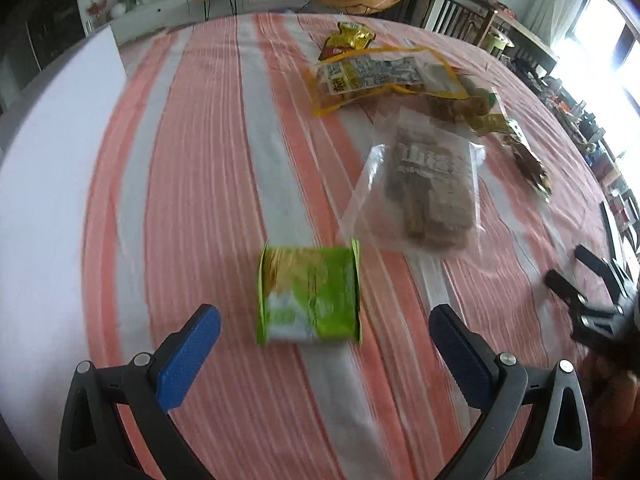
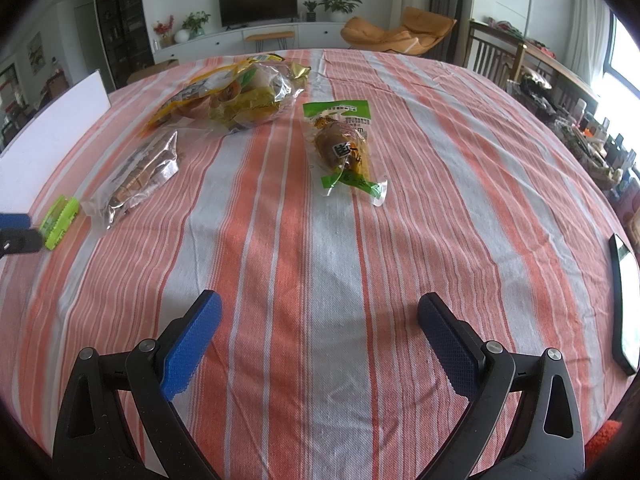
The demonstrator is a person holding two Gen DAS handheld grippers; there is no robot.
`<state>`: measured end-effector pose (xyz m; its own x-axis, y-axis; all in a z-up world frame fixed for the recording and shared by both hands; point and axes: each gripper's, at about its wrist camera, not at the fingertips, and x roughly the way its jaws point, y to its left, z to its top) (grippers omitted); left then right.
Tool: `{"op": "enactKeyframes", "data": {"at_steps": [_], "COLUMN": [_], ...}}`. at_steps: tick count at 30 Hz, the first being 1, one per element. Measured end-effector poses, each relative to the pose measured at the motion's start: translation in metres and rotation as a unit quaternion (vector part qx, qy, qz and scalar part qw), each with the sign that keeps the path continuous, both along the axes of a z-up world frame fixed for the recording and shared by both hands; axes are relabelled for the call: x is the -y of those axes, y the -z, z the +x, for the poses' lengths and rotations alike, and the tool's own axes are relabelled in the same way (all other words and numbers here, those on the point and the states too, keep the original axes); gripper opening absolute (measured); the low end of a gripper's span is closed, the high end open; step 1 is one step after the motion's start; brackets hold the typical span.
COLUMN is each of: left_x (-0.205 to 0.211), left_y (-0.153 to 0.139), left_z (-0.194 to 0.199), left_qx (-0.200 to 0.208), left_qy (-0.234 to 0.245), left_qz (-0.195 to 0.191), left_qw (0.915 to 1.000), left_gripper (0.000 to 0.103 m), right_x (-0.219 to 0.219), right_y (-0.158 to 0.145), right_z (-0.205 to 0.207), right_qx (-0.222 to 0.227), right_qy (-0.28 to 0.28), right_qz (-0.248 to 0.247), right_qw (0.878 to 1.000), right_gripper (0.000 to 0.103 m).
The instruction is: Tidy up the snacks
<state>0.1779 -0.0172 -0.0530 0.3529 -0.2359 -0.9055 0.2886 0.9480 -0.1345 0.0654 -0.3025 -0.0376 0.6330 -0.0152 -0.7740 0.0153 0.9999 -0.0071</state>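
A small green snack packet lies on the striped tablecloth between and just beyond the open fingers of my left gripper; it also shows in the right wrist view. Behind it lies a clear bag of brown bars, a yellow bag and a gold packet. My right gripper is open and empty over bare cloth. Ahead of it lies a green-topped clear packet with a brown snack. The clear bag and the yellow pile lie to its far left.
A white board lies along the table's left side, also in the right wrist view. A dark phone lies near the table's right edge. Chairs and a cluttered side table stand beyond the far right edge.
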Motion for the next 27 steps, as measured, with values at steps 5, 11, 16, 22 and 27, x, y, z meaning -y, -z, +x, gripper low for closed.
{"op": "enactKeyframes", "data": {"at_steps": [5, 11, 16, 22, 27], "left_x": [-0.007, -0.038, -0.044, -0.032, -0.017], "left_y": [0.008, 0.005, 0.006, 0.01, 0.016], "left_z": [0.007, 0.008, 0.008, 0.006, 0.002], "left_qx": [0.033, 0.043, 0.061, 0.072, 0.093], "left_qy": [-0.036, -0.081, -0.093, -0.064, -0.047], "left_qz": [0.05, 0.02, -0.006, -0.001, 0.041], "left_qw": [0.9976, 0.9956, 0.9938, 0.9953, 0.9937], "left_gripper": [0.072, 0.051, 0.059, 0.082, 0.096], "right_x": [0.0, 0.0, -0.002, -0.002, -0.002], "right_y": [0.0, -0.001, 0.0, 0.0, 0.0], "right_z": [0.0, 0.0, 0.0, 0.0, 0.0], "right_qx": [0.0, 0.0, 0.0, 0.0, 0.0], "right_qy": [0.0, 0.0, 0.0, 0.0, 0.0], "right_qz": [0.0, 0.0, 0.0, 0.001, 0.001], "right_qw": [1.0, 1.0, 1.0, 1.0, 1.0], "right_gripper": [0.1, 0.1, 0.1, 0.1, 0.1]}}
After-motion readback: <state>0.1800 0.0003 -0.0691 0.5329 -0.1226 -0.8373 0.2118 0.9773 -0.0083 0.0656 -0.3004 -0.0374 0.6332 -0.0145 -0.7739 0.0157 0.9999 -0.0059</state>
